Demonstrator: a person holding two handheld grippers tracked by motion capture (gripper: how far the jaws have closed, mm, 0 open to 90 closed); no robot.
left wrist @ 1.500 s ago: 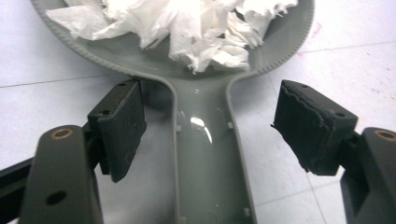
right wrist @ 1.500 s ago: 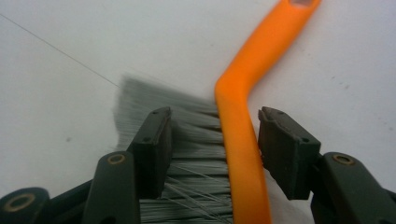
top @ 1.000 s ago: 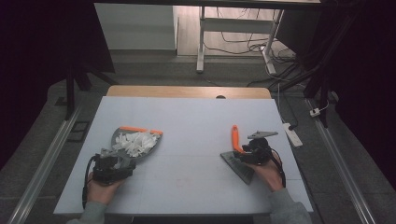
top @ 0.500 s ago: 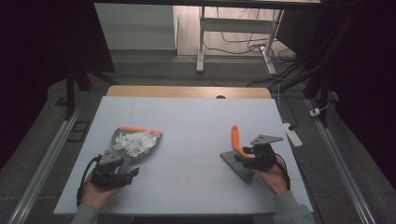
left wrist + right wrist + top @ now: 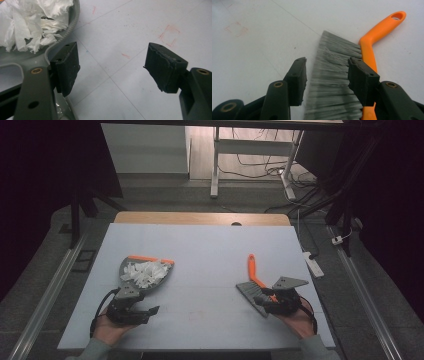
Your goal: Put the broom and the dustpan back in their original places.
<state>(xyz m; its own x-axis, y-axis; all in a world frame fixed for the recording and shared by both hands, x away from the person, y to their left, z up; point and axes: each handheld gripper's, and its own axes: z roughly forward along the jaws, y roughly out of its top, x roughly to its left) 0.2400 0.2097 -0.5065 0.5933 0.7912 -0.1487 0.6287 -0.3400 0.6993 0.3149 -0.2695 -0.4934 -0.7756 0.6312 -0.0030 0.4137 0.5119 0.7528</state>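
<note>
A grey dustpan [image 5: 131,279] with an orange front lip lies on the left of the white table [image 5: 210,250]. It holds a heap of white paper scraps [image 5: 145,271] [image 5: 30,22]. My left gripper [image 5: 147,306] [image 5: 112,62] rests just near of the pan's handle end. It is open, its jaws have just been closing a little, and only bare table lies between them. On the right lies a brush with an orange handle [image 5: 252,269] [image 5: 374,40] and grey bristles [image 5: 248,291] [image 5: 334,75]. My right gripper [image 5: 262,299] [image 5: 327,62] straddles the bristles. Its jaws have just been closing, with a gap still showing at one pad.
Faint red marks [image 5: 170,35] dot the tabletop. A wooden strip [image 5: 200,217] runs along the far edge. A white power strip [image 5: 314,264] lies on the floor at the right, and desk legs and cables [image 5: 250,165] stand beyond the table.
My right gripper has shifted slightly toward the near edge over the brush's bristles. The left hand, the dustpan and the brush have hardly moved.
</note>
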